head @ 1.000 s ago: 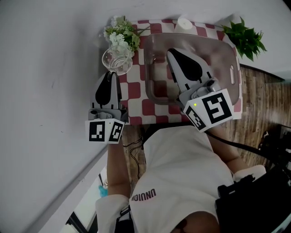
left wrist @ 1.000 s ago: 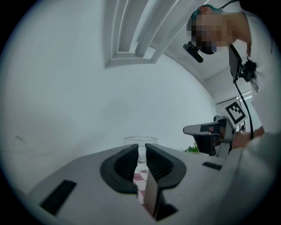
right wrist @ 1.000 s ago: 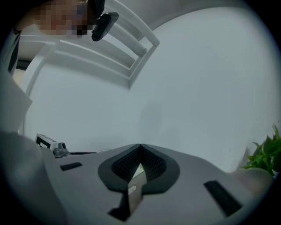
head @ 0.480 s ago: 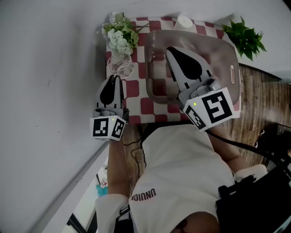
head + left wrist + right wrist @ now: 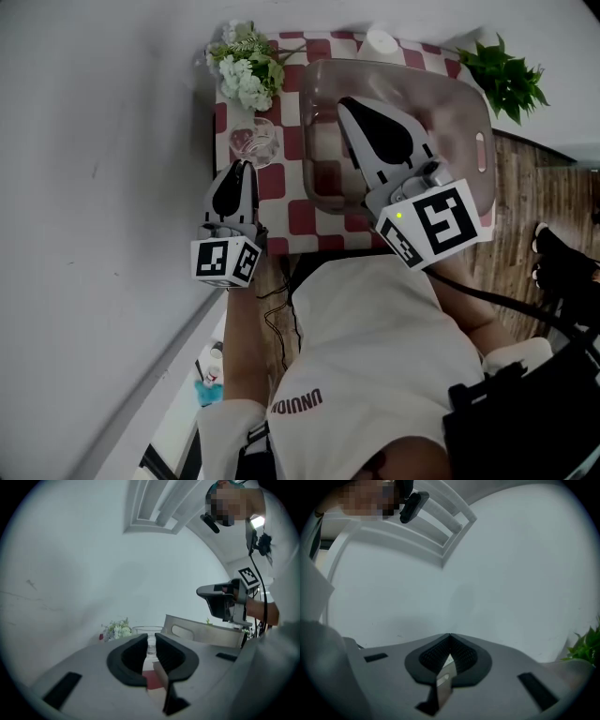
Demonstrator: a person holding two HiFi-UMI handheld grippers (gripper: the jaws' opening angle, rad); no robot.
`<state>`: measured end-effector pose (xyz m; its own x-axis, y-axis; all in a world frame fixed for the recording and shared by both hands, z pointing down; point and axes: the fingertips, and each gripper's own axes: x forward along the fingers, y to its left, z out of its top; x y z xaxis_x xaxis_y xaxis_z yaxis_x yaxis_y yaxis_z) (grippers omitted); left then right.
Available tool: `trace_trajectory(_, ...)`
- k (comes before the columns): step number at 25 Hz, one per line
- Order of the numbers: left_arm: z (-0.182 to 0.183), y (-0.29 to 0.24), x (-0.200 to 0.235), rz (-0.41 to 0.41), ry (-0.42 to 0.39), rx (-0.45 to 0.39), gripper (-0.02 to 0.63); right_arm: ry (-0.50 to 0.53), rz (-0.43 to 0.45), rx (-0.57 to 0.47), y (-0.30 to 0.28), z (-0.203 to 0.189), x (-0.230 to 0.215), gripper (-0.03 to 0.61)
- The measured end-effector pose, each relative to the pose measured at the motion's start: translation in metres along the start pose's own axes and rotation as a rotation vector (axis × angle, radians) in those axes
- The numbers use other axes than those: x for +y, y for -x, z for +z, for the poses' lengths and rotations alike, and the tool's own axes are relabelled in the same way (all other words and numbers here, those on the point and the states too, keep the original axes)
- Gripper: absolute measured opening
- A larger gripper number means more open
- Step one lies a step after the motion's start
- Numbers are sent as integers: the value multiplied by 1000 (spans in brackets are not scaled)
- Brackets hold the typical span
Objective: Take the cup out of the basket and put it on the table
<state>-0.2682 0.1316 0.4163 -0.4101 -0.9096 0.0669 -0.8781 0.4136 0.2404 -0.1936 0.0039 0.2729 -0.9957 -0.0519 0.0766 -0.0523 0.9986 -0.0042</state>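
Note:
A clear glass cup [image 5: 255, 142] is over the red-and-white checked cloth [image 5: 281, 183], left of the basket and just in front of the flowers. My left gripper [image 5: 242, 169] is shut on the cup's near wall, and the glass [image 5: 139, 629] shows between its jaws in the left gripper view. Whether the cup's base touches the cloth I cannot tell. The translucent plastic basket [image 5: 483, 141] lies on the cloth to the right. My right gripper [image 5: 349, 103] hovers above the basket, shut, with nothing in it; its jaws [image 5: 450, 635] meet at the tips.
White flowers [image 5: 246, 70] stand at the table's far left corner, close to the cup. A green plant [image 5: 506, 80] is at the far right and a small white object [image 5: 380, 45] behind the basket. A grey wall runs along the left.
My left gripper has come down with the cup, from up beside the flowers to low over the cloth and a little nearer the person. The right gripper has stayed above the basket.

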Motion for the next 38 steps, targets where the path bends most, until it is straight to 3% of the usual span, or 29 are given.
trace_trajectory(25, -86, -5, 11, 10, 25, 211, 58, 13, -19, 19, 1, -4, -2, 17)
trace_trajectory(38, -114, -8, 15, 44, 15, 273, 58, 16, -24, 14, 4, -2, -6, 17)
